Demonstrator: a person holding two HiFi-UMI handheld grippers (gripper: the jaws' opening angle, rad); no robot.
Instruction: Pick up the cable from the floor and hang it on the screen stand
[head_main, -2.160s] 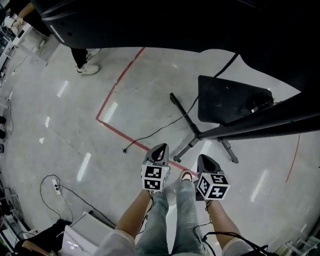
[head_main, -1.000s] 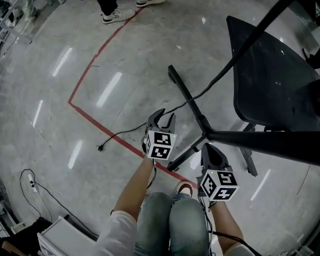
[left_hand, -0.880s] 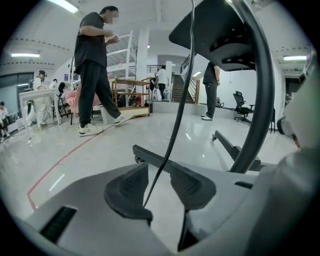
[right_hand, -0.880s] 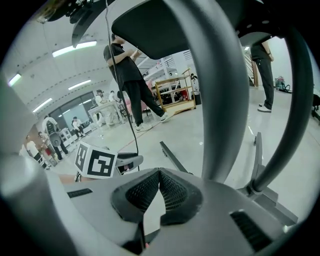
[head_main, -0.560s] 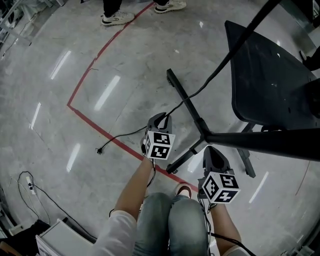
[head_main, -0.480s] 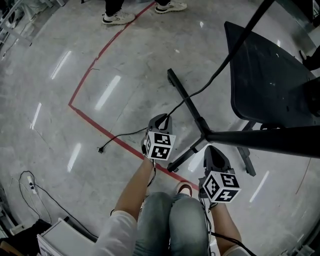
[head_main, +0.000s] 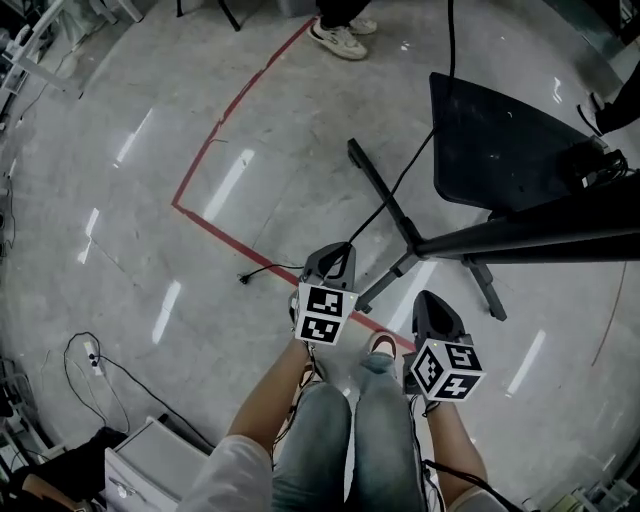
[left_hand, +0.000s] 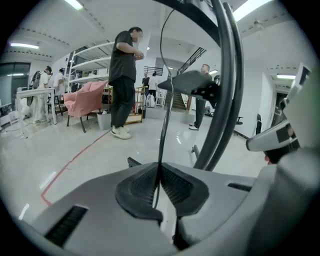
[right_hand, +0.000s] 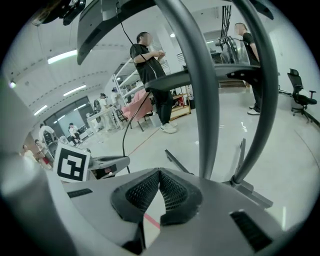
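Thin black cable (left_hand: 161, 120) sits pinched between the closing jaws of the left gripper (left_hand: 160, 175), while the right gripper (right_hand: 159, 176) has its jaws together on nothing.

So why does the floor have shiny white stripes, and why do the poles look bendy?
Head view: the white stripes are ceiling lights mirrored in the glossy grey floor. Left gripper view and right gripper view: wide-angle lenses bow the screen stand's metal poles and leave black corners.
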